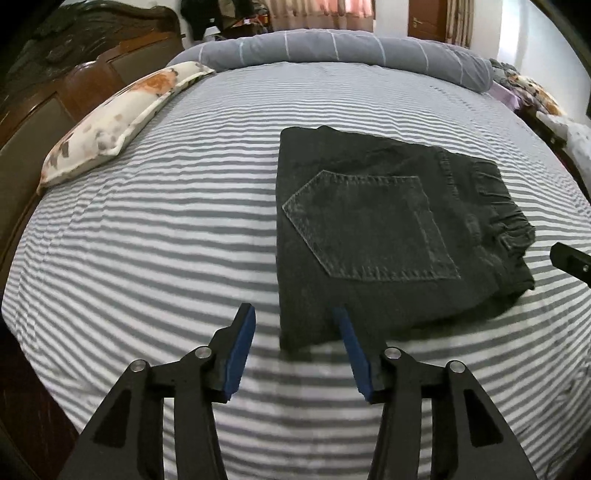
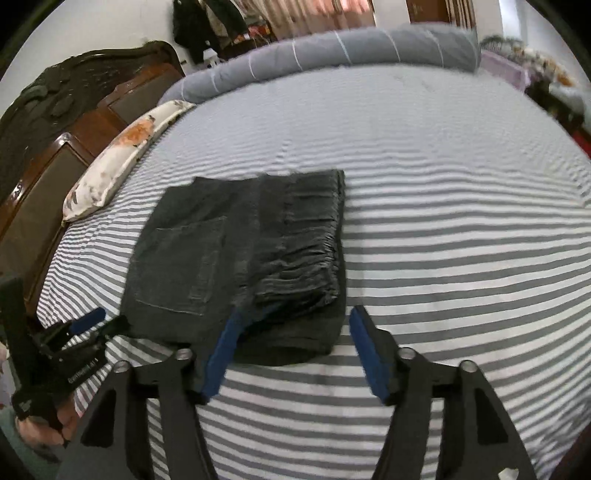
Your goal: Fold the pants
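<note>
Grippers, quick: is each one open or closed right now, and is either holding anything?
Left gripper: open, holding nothing, at the near edge of the folded pants.
Right gripper: open, holding nothing.

Right wrist view is smeared w/ motion blur: stripes on the far half of the bedsheet (image 2: 424, 122) melt together, and the rolled duvet (image 2: 332, 48) has soft edges. Pants (image 2: 236, 258) are folded, so inner layers are hidden; pocket stitching is barely readable there. The left pad (image 2: 221, 354) covers their near edge. In the left wrist view the right gripper (image 1: 570, 260) is cut off at the frame edge, jaws unseen. Clothes (image 1: 236, 14) by the back wall too small to ID.
</note>
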{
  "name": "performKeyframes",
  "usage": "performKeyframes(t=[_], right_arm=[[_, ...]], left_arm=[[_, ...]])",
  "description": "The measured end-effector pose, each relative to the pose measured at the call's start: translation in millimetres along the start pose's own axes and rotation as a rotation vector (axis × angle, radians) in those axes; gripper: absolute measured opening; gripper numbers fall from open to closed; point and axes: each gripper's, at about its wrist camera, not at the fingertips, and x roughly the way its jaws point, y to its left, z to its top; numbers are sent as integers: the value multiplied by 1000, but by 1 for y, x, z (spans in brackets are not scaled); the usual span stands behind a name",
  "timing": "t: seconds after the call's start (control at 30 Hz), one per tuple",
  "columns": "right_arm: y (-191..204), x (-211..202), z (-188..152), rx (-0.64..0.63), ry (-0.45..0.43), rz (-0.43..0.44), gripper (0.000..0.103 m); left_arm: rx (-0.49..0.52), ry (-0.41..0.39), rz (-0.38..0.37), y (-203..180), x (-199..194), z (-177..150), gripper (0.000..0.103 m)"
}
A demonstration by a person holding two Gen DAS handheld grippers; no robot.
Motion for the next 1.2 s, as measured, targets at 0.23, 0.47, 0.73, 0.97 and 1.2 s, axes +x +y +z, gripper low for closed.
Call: performKeyframes(t=[0.23, 0.47, 0.73, 0.97, 1.2], right_arm=[[35, -41, -18, -67, -77, -92, 85], [54, -73, -31, -140, -129, -147, 97], [63, -95, -46, -184, -149, -163, 101], [57, -98, -51, -161, -139, -158, 102], [54, -97, -59, -150, -129, -148, 102]], left_arm=[[-47, -50, 33, 1, -42, -18, 74], [-44, -85, 142, -1, -74, -32, 86], [-29, -113, 130, -9, -100, -48, 86], [-37, -116, 82, -14, -111, -56, 86], [-39, -128, 78, -19, -120, -59, 86]])
